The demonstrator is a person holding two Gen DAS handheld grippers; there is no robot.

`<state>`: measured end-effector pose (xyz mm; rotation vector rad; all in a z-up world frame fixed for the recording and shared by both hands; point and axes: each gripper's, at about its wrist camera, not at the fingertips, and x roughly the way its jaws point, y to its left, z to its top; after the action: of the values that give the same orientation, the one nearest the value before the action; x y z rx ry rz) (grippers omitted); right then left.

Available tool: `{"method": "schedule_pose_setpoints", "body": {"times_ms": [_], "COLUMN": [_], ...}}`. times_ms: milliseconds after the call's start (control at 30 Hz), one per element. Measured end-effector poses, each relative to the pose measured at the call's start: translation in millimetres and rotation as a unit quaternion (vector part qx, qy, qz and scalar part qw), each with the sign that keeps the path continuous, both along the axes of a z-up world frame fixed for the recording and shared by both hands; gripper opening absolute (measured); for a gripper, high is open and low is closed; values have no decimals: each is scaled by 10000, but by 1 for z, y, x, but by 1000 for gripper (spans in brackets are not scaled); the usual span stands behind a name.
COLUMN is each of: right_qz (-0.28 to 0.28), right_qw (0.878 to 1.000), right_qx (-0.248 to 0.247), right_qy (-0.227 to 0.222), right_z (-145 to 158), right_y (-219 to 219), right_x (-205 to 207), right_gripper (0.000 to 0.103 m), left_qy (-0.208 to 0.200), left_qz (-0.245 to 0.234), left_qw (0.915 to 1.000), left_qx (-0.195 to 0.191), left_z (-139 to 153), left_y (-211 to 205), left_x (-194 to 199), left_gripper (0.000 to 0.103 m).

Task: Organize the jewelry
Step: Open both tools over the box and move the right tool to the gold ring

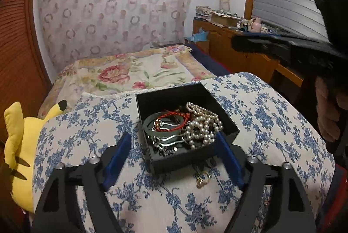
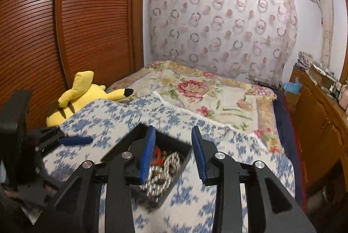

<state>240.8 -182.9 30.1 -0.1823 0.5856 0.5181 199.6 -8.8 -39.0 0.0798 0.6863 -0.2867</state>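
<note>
Black jewelry box point(image 1: 187, 124) on blue-flowered cloth point(image 1: 261, 115), gold ring point(image 1: 203, 178) beside it, both tools parted, empty.

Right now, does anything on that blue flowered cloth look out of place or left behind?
Yes: a gold ring lies loose on the blue flowered cloth, just outside the near wall of the black box. The pearl necklace, red cord bracelet and silver pieces are all heaped inside, so the ring looks stray.
</note>
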Motion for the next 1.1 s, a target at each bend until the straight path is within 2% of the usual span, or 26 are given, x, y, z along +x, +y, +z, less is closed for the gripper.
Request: {"method": "schedule_pose_setpoints", "body": {"times_ms": [167,367,567,833,1000,1033,1067,1100], "right_qz": [11,135,423,644,646,636,671,701], "right_qw": [9996,9973,9937,9878,9865,9867,9869,9867], "right_qx": [86,-92,-166,-416,-719,-787,-813,-818], "right_qy": [280,721,1027,1358,1319,1270,1225,1217], "right_z": [-25,-70,-98,-124,-132,-133,-133,-133], "right_y": [-26,-37,-32,-21,-12,-10,-9,-8], "right_x": [-40,-87,-120,-133,-133,-134,-134,-134], "right_gripper": [37,37,37,37,37,32,16,17], "left_qy": [7,89,277,505,560,578,586,583], "left_qz": [-11,-72,-76,-130,-225,-272,-300,-317], "left_qw": [10000,9999,9995,9985,9981,9979,9978,9978], "left_qx": [-79,-60,-89,-152,-98,-82,-75,-74], "left_z": [-6,-19,-37,-52,-55,-55,-55,-56], "left_y": [2,1,3,6,2,0,-2,-3], "left_x": [-17,-39,-60,-78,-83,-83,-84,-84], "left_gripper": [94,95,95,95,95,95,95,95]}}
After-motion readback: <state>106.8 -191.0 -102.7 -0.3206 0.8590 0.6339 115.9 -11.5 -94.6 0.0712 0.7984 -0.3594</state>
